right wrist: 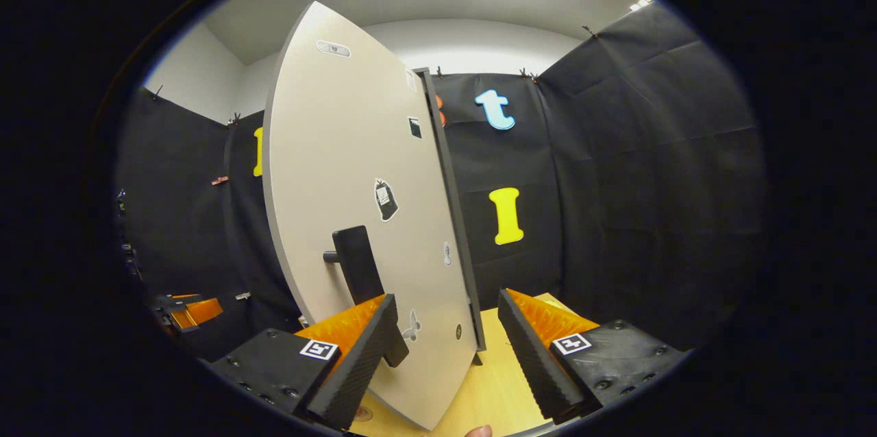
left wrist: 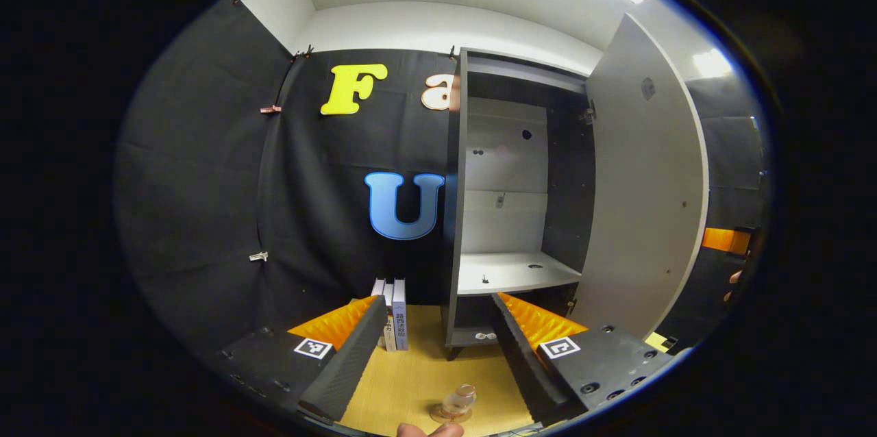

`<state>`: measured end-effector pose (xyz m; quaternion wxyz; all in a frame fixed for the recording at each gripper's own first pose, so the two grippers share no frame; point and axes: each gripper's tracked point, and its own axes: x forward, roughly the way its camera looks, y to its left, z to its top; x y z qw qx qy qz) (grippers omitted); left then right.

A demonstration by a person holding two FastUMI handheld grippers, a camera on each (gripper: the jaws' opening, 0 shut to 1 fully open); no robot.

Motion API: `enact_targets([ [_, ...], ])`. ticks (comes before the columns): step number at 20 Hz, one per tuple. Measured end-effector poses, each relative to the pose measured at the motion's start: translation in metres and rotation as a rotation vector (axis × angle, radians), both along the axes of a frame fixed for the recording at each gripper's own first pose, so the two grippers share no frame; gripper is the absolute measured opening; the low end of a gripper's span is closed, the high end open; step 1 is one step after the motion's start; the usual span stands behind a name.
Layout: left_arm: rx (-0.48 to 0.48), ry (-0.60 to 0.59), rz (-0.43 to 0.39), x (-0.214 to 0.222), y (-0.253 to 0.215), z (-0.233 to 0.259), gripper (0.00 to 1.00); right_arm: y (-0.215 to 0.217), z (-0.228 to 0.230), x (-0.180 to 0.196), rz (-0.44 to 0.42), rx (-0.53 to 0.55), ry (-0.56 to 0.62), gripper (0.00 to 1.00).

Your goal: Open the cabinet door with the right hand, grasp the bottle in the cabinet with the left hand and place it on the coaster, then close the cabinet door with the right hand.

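Observation:
The grey cabinet (left wrist: 479,170) stands open, and its white shelf (left wrist: 514,272) is bare. Its door (left wrist: 644,197) is swung out to the right. A small clear bottle (left wrist: 460,397) rests on a round coaster (left wrist: 447,416) on the wooden table, low between my left gripper's fingers. My left gripper (left wrist: 438,344) is open, above and apart from the bottle. In the right gripper view the door (right wrist: 329,204) fills the left side, with its black handle (right wrist: 356,266) just beyond my left finger (right wrist: 356,348). My right gripper (right wrist: 445,348) is open, around the door's lower edge without touching it.
Upright books (left wrist: 394,314) stand left of the cabinet on the wooden table (left wrist: 418,375). The right gripper's orange part (left wrist: 725,240) and a hand show past the door's edge. The left gripper (right wrist: 186,310) appears low at the left. Black cloth walls close in all round.

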<state>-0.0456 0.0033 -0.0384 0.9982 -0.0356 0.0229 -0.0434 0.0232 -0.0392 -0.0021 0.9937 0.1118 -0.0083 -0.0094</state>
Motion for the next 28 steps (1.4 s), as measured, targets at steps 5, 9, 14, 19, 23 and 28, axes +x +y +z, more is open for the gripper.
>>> enact_targets([
  [5,-0.011,0.002,0.017,0.0,0.007,-0.001,0.94,0.053,-0.002,0.02,0.105,-0.011,0.015,0.98],
  [9,-0.005,-0.004,0.021,0.0,0.007,0.002,0.94,0.09,-0.002,0.02,0.218,-0.039,0.024,0.98],
  [14,0.003,-0.007,0.014,-0.002,0.002,0.003,0.94,0.092,-0.003,0.02,0.224,-0.053,0.018,0.98],
  [19,0.003,-0.015,0.011,-0.001,-0.003,0.005,0.94,0.084,-0.007,0.019,0.188,-0.045,0.025,0.98],
  [23,0.017,-0.015,0.01,-0.001,-0.007,0.006,0.94,0.077,-0.007,0.017,0.16,-0.062,0.03,0.98],
  [28,0.022,-0.016,0.014,-0.001,-0.01,0.007,0.92,0.061,-0.011,0.019,0.07,-0.11,0.034,0.98],
])
